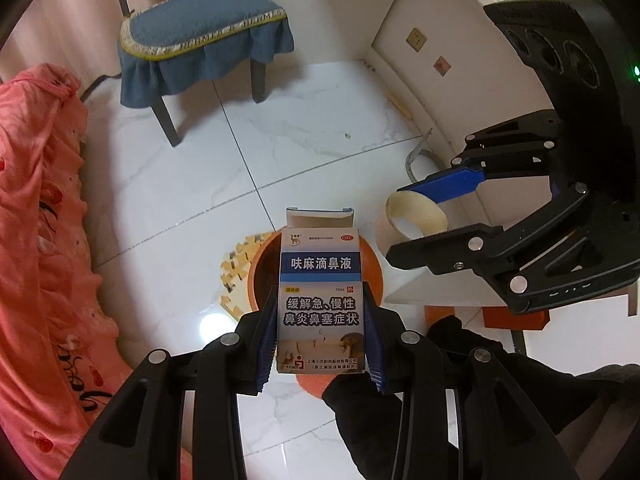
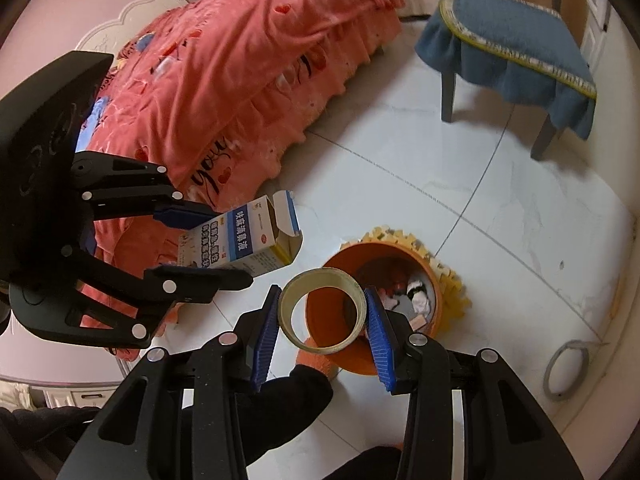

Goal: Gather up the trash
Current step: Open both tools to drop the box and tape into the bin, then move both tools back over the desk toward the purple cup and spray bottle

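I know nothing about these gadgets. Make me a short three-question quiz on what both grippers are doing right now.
1. True or false: the left gripper grips the medicine box with its top flap open.
2. What does the right gripper hold? A) a cup B) the tape roll C) a sock
3. Fill in: both items hang over the orange ___.

Key: 1 true; 2 B; 3 bin, which already holds some trash.
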{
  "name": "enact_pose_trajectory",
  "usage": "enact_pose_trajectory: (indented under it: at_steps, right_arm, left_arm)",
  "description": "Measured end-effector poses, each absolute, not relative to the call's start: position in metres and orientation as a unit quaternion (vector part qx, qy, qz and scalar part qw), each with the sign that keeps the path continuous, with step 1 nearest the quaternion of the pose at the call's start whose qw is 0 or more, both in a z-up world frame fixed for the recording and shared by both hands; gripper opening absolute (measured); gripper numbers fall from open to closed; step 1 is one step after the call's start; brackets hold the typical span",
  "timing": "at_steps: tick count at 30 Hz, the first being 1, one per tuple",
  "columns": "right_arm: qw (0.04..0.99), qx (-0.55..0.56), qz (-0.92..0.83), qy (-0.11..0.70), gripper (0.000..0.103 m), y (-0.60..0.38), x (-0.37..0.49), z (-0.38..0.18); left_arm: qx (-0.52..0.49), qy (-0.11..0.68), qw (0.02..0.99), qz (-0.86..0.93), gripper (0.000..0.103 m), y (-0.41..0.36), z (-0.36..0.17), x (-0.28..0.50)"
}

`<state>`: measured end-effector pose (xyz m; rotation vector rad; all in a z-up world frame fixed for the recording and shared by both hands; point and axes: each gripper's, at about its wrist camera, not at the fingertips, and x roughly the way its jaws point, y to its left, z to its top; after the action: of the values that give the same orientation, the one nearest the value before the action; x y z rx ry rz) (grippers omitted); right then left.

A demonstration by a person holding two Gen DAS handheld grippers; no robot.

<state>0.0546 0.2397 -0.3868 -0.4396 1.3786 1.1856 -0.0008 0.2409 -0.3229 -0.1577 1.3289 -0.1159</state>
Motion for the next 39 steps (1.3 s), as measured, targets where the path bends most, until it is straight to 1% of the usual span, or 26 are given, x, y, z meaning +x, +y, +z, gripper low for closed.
enact_pose_trajectory:
  at_steps: [5,7,9,10,11,19,26,29,31,34,36,39]
  right_arm:
    - [0.591,-0.189,0.502,0.603,0.043,0.24,0.053,-0.401]
    - [0.591,-0.19,0.501,0.604,0.045,0.24,0.052,-0.403]
    - [0.594,-0.194,0.498,0.602,0.05,0.239,0.052,-0.404]
    - [0.595,-0.195,0.496,0.601,0.053,0.239,0.053,-0.404]
    - [0.595,-0.194,0.496,0.601,0.054,0.238,0.053,-0.404]
    - [0.593,-0.187,0.501,0.602,0.054,0.228,0.052,-0.394]
    - [0.6,-0.181,0.507,0.592,0.056,0.215,0.055,-0.363]
    - [0.606,-0.179,0.508,0.585,0.058,0.207,0.054,-0.346]
    - [0.61,-0.175,0.512,0.579,0.06,0.201,0.053,-0.33]
    - [0.623,-0.166,0.515,0.565,0.067,0.189,0.053,-0.304]
    - [0.631,-0.159,0.514,0.559,0.075,0.182,0.053,-0.288]
    - [0.642,-0.142,0.516,0.549,0.077,0.166,0.051,-0.257]
  left_arm:
    - [-0.08,0.621,0.777,-0.057,0.04,0.243,-0.334,0.0]
    - [-0.077,0.625,0.775,-0.055,0.041,0.243,-0.337,0.0]
    - [-0.077,0.624,0.776,-0.052,0.057,0.242,-0.339,0.001]
    - [-0.078,0.624,0.776,-0.051,0.06,0.242,-0.339,0.002]
    - [-0.078,0.624,0.776,-0.051,0.06,0.242,-0.34,0.002]
    - [-0.068,0.625,0.775,-0.057,0.06,0.237,-0.334,0.002]
    - [-0.052,0.621,0.78,-0.055,0.061,0.232,-0.312,0.002]
    - [-0.046,0.613,0.787,-0.048,0.071,0.227,-0.298,0.0]
    - [-0.042,0.605,0.794,-0.046,0.071,0.225,-0.288,-0.002]
    - [-0.032,0.596,0.801,-0.037,0.071,0.221,-0.269,-0.004]
    - [-0.026,0.592,0.805,-0.03,0.078,0.218,-0.258,-0.004]
    - [-0.019,0.578,0.815,-0.026,0.078,0.209,-0.235,-0.006]
